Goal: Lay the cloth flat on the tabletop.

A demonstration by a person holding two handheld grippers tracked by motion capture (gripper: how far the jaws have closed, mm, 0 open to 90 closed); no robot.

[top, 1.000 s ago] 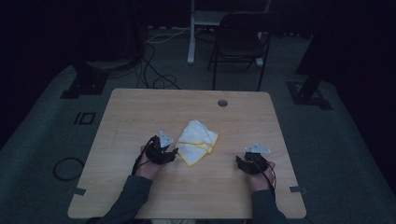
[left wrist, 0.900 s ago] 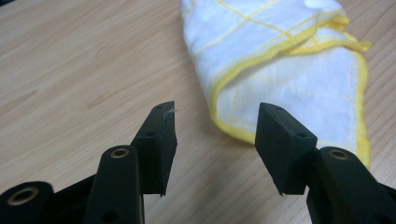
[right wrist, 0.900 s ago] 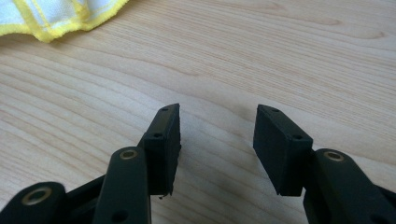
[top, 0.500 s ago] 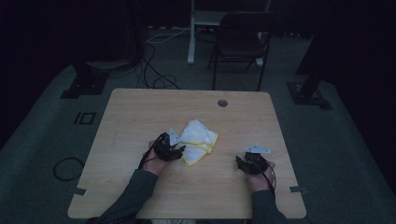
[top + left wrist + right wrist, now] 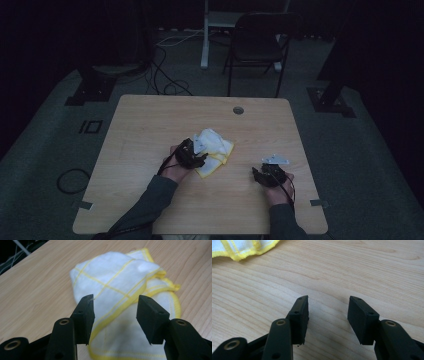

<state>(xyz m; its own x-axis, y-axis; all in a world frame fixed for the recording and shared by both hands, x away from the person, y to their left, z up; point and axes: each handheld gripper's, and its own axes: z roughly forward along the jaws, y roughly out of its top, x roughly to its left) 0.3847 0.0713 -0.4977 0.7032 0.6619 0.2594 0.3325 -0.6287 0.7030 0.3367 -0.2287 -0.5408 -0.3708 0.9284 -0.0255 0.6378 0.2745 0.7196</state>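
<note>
A crumpled white cloth with yellow stripes and a yellow hem [image 5: 216,149] [image 5: 120,287] lies near the middle of the wooden table [image 5: 150,125]. My left gripper [image 5: 197,159] [image 5: 115,312] stands open at the cloth's near-left edge, its jaws wide apart just above the fabric with nothing pinched. My right gripper [image 5: 259,173] [image 5: 328,315] rests open over bare wood at the right, a hand's width from the cloth. A corner of the cloth [image 5: 244,248] shows at the top left of the right gripper view.
A round cable hole [image 5: 238,110] sits near the table's far edge. Behind the table stand a dark chair [image 5: 257,47] and a white post [image 5: 205,35]. Cables [image 5: 170,85] trail on the floor, with stand bases at both sides.
My left gripper has slid to the right, from beside the cloth onto its near-left edge. The right gripper has stayed where it was.
</note>
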